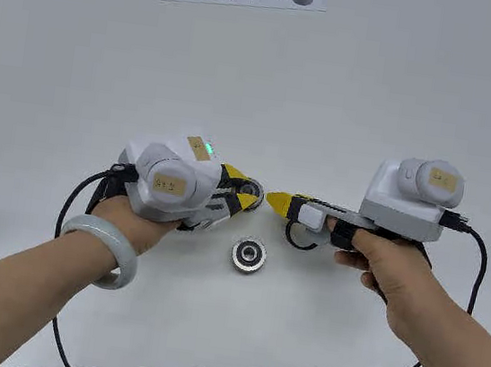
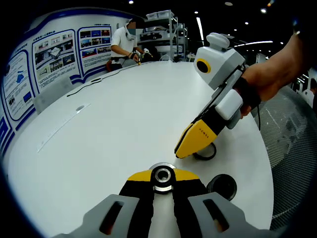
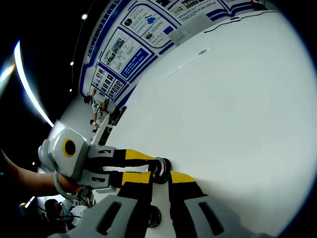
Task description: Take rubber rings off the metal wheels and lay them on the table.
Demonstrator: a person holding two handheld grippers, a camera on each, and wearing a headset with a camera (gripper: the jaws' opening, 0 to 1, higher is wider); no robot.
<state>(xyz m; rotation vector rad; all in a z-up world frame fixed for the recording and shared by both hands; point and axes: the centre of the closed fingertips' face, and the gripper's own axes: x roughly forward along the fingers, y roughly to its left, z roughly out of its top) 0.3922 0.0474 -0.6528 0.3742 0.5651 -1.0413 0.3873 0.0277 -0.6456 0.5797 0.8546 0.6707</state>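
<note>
Two metal wheels and one loose rubber ring observed. First wheel (image 2: 163,176), silvery with a dark bore, is clamped between the left gripper's (image 1: 249,193) yellow jaws, clear of the table; whether it carries a ring cannot be told. Second wheel (image 1: 249,255) lies flat on the white table, dark outer band round a silvery hub. Black ring (image 1: 297,237) lies flat nearby, apart from both.

Yellow-tipped fingers (image 1: 277,202), black cables (image 1: 482,269), pale bangle (image 1: 108,232) on wrist.
</note>
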